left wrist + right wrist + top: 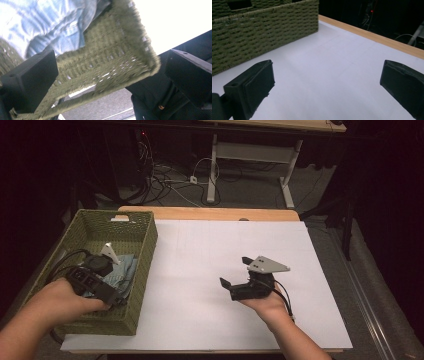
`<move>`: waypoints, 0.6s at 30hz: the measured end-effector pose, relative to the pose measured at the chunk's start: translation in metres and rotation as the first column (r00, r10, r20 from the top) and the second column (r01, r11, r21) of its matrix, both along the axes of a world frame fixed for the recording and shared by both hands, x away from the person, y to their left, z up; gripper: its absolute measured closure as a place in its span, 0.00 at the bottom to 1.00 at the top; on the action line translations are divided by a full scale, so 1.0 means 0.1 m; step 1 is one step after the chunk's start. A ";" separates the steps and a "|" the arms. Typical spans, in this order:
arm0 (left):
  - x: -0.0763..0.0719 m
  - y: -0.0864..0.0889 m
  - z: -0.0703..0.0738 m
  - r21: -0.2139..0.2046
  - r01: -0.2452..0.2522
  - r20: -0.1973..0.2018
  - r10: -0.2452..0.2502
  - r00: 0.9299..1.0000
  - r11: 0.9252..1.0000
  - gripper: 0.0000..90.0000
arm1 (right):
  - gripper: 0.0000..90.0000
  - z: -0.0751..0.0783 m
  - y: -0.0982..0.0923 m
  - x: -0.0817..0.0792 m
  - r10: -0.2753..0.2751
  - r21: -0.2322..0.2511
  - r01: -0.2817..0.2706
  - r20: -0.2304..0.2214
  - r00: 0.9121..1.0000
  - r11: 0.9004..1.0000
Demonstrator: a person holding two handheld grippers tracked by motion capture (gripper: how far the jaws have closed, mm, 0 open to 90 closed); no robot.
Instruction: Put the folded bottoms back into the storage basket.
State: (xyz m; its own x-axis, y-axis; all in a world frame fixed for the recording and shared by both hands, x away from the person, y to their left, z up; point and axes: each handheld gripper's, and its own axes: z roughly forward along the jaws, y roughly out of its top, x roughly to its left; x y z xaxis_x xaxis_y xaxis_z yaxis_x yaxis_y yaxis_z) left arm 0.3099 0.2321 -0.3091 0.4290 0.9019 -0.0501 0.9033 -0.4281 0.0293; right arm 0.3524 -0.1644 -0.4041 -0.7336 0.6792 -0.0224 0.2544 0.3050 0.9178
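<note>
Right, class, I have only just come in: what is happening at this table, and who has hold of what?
A person holds tongs in each hand. The left tongs are open over the green woven basket, just above the light blue cloth lying inside it, holding nothing. The right tongs are also open and empty, over the white sheet covering the table, pointing towards the basket.

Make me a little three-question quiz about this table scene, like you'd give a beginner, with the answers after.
1. True or false: the right claw holds a cloth.
2. What lies inside the green basket?
3. The left claw is: A) over the white sheet, B) at the basket, C) off the table.

Key:
1. False; its jaws stand open over the bare white sheet.
2. A light blue cloth.
3. B.
</note>
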 end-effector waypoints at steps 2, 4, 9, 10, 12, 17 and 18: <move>0.02 -0.10 0.02 0.008 0.018 0.008 -0.018 1.000 1.000 0.00 | 0.00 -0.04 -0.13 -0.04 -0.019 0.000 0.019 0.001 1.000 1.000; 0.07 -0.25 0.04 0.011 0.038 0.031 -0.039 0.999 0.999 0.00 | 0.00 -0.08 -0.24 -0.07 -0.038 0.008 0.038 0.008 0.999 0.999; 0.19 -0.52 0.00 0.012 0.102 0.031 -0.102 0.994 0.995 0.00 | 0.00 -0.17 -0.50 -0.16 -0.092 0.012 0.091 0.008 0.996 0.996; 0.21 -0.58 -0.01 0.014 0.116 0.030 -0.116 0.993 0.993 0.00 | 0.00 -0.19 -0.54 -0.18 -0.101 0.012 0.101 0.007 0.995 0.995; 0.23 -0.64 -0.03 0.019 0.128 0.033 -0.128 0.991 0.992 0.00 | 0.00 -0.21 -0.58 -0.20 -0.108 0.008 0.108 0.009 0.994 0.994; 0.34 -1.00 -0.12 0.037 0.221 0.042 -0.223 0.974 0.975 0.00 | 0.00 -0.30 -0.80 -0.34 -0.155 0.008 0.155 0.010 0.988 0.988; 0.34 -1.00 -0.12 0.037 0.221 0.042 -0.223 0.974 0.975 0.00 | 0.00 -0.32 -0.83 -0.36 -0.161 0.008 0.161 0.012 0.987 0.987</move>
State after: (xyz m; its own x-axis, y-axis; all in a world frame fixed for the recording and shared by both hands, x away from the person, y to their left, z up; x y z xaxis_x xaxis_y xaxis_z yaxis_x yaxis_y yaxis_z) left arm 0.3439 0.1318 -0.3207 0.6198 0.7847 0.0017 0.7836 -0.6191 0.0514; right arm 0.3163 -0.2476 -0.4360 -0.6147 0.7884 -0.0259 0.2882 0.2551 0.9230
